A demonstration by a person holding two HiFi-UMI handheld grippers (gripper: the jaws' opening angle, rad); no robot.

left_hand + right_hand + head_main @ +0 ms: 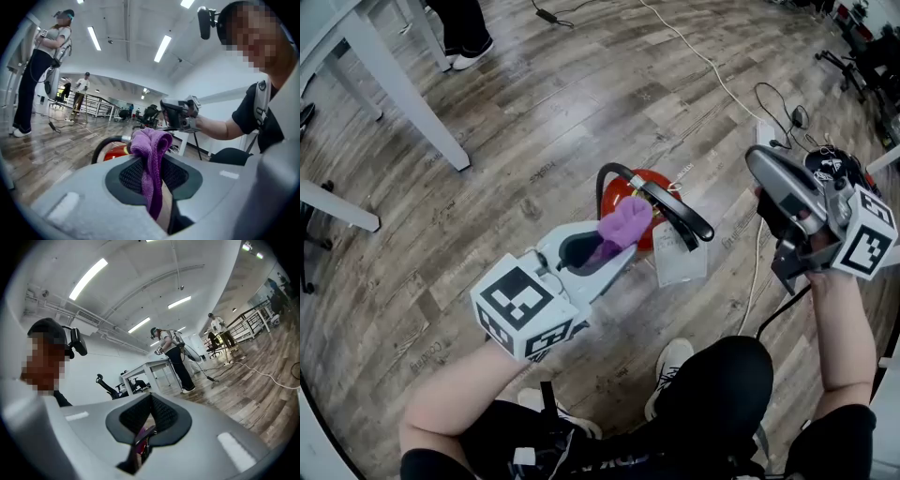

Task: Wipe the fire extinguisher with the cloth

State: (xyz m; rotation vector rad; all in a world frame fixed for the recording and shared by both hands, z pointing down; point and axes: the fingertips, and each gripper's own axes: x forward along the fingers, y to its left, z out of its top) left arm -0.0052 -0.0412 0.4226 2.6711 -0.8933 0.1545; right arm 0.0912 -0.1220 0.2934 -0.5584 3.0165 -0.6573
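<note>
The red fire extinguisher [630,204] stands on the wooden floor in front of me, seen from above, with a black hose [614,173], a black handle [680,214] and a white tag [680,264]. My left gripper [614,240] is shut on a purple cloth [624,223], which bunches out of the jaws right at the extinguisher's top; whether it touches I cannot tell. In the left gripper view the cloth [151,150] hangs between the pads, with the extinguisher [112,153] just beyond. My right gripper [757,162] is held off to the right, shut and empty, jaws together [149,416].
White table legs [394,84] stand at the upper left. A white cable [703,58] and a power strip [766,131] lie on the floor behind the extinguisher. My shoe [671,362] is just below it. Another person [42,70] stands farther off.
</note>
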